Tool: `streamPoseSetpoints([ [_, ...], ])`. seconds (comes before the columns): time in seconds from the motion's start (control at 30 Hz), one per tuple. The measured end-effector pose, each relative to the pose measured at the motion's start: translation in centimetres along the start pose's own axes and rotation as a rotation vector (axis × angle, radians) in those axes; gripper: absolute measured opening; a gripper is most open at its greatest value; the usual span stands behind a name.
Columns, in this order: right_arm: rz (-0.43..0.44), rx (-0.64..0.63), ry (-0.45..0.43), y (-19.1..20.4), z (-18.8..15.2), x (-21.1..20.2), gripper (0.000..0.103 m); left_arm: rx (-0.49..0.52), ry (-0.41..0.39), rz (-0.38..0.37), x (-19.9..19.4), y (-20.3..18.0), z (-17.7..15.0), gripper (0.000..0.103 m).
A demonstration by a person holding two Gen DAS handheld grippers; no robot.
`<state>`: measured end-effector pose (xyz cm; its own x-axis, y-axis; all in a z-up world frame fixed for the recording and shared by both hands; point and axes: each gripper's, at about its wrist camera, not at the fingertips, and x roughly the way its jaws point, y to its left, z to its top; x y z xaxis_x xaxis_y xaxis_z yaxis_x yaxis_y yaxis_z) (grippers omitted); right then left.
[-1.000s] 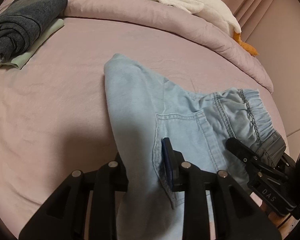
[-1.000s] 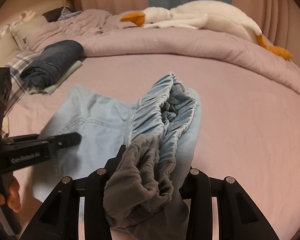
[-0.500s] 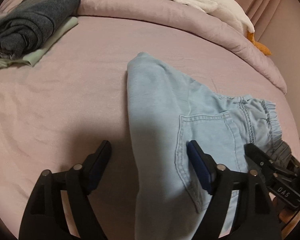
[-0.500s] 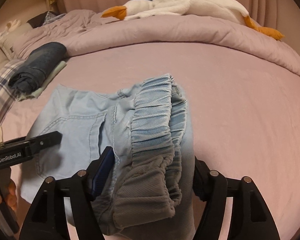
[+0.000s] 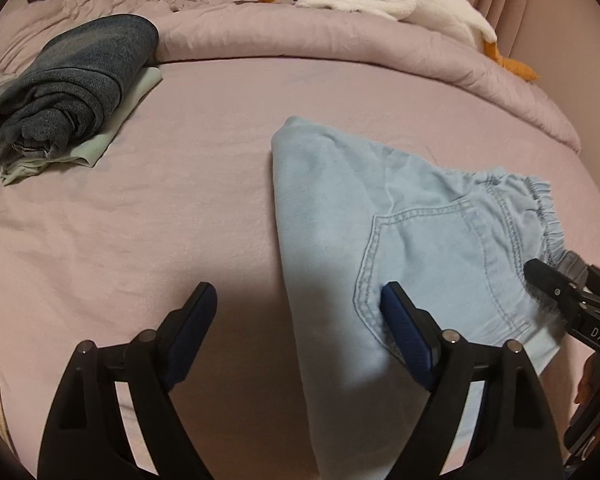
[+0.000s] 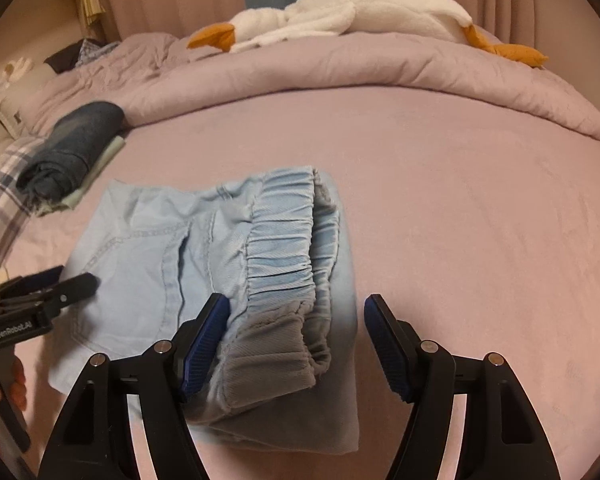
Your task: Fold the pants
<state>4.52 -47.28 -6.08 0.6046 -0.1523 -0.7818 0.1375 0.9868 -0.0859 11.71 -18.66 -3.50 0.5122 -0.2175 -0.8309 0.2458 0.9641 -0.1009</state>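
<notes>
Both tongs spread over the folded pants

On my left, the left tongs [image 5: 296, 316] are hanging spread, gripping nothing, one finger resting by the back pocket [image 5: 440, 264] to keep the fold flat. The pale pants [image 6: 204, 264] are lying folded on the bed [image 6: 480, 220]. My right tongs [image 6: 296, 334] are gaping around the waistband [image 6: 280, 256], pinching nothing.

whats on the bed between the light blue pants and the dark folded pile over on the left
Nothing: in the left wrist view, only bare pink sheet separates the light blue pants from the dark folded pile.
</notes>
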Motion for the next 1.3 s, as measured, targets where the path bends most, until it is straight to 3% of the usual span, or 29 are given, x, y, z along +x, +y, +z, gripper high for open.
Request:
streamPoseSetpoints([
  [0.13,-0.027,-0.022,0.014,0.2,0.0,0.7,0.071,-0.029,0.006,0.007,0.2,0.2,0.0,0.089],
  [0.33,-0.034,-0.021,-0.041,0.7,-0.1,-2.4,0.071,-0.019,-0.029,-0.002,-2.9,-0.7,-1.1,0.089],
  [0.43,-0.034,-0.022,-0.067,1.1,-0.4,-4.2,0.071,-0.015,-0.024,-0.004,-4.6,-1.1,-1.5,0.098],
  [0.57,-0.025,-0.03,-0.088,1.7,-0.9,-6.5,0.072,-0.007,-0.038,0.016,-7.2,-1.8,-2.3,0.102],
  [0.67,-0.021,-0.033,-0.099,2.2,-1.4,-7.9,0.083,-0.016,-0.047,0.007,-9.1,-2.1,-2.9,0.102],
  [0.9,-0.012,-0.057,-0.124,3.4,-2.5,-11.1,0.085,-0.02,-0.06,-0.044,-12.8,-3.1,-4.5,0.102],
  [1.0,-0.006,-0.064,-0.133,4.0,-3.0,-12.6,0.098,-0.005,-0.085,-0.023,-14.6,-3.8,-5.2,0.102],
  [1.17,-0.008,-0.082,-0.161,5.2,-3.7,-15.4,0.101,0.021,-0.127,0.044,-17.3,-4.6,-6.3,0.102],
  [1.3,-0.013,-0.094,-0.183,5.7,-4.2,-17.4,0.102,0.022,-0.137,0.051,-18.6,-4.6,-7.0,0.102],
])
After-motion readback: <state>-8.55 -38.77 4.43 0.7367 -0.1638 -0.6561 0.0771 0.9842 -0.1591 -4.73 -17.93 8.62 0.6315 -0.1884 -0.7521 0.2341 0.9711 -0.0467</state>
